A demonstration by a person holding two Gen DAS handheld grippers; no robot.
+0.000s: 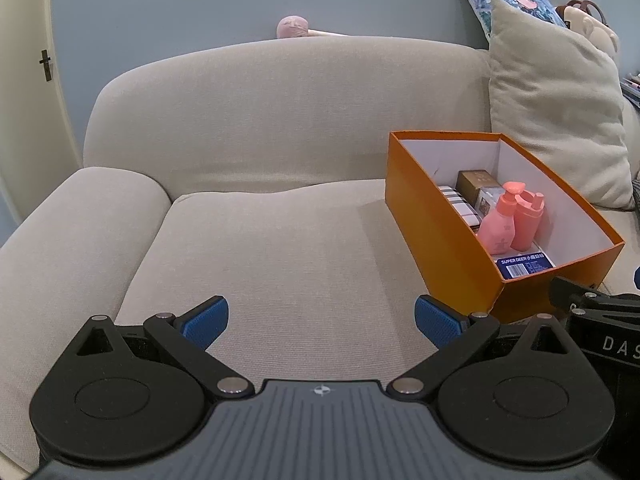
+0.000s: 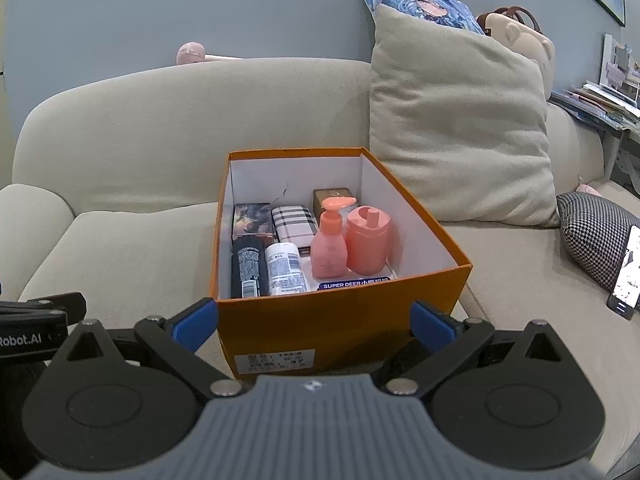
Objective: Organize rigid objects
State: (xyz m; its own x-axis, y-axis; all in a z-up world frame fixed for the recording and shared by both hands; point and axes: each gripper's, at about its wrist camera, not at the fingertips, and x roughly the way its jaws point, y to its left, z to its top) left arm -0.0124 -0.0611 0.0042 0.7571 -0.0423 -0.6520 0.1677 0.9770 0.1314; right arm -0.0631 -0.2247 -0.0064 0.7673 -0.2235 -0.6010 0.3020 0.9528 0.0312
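Observation:
An open orange box [image 2: 344, 320] [image 1: 452, 236] sits on the beige sofa seat. Inside stand a pink pump bottle [image 2: 329, 245] [image 1: 500, 222] and a pink canister [image 2: 370, 242] [image 1: 529, 222]. A black can [image 2: 249, 266], a white can [image 2: 286, 268], a plaid box [image 2: 292, 224], a dark printed box [image 2: 252, 220], a brown box [image 2: 332, 196] and a blue-labelled box [image 2: 354, 284] [image 1: 526, 266] lie around them. My right gripper [image 2: 314, 326] is open just in front of the box's near wall, holding nothing. My left gripper [image 1: 322, 320] is open over the bare seat, left of the box.
A beige cushion [image 2: 460, 136] leans on the sofa back behind the box. A houndstooth pillow [image 2: 596, 240] and a phone [image 2: 626, 276] lie on the seat to the right. The sofa armrest [image 1: 80, 216] is at far left. Books [image 2: 592, 104] are stacked beyond the sofa's right end.

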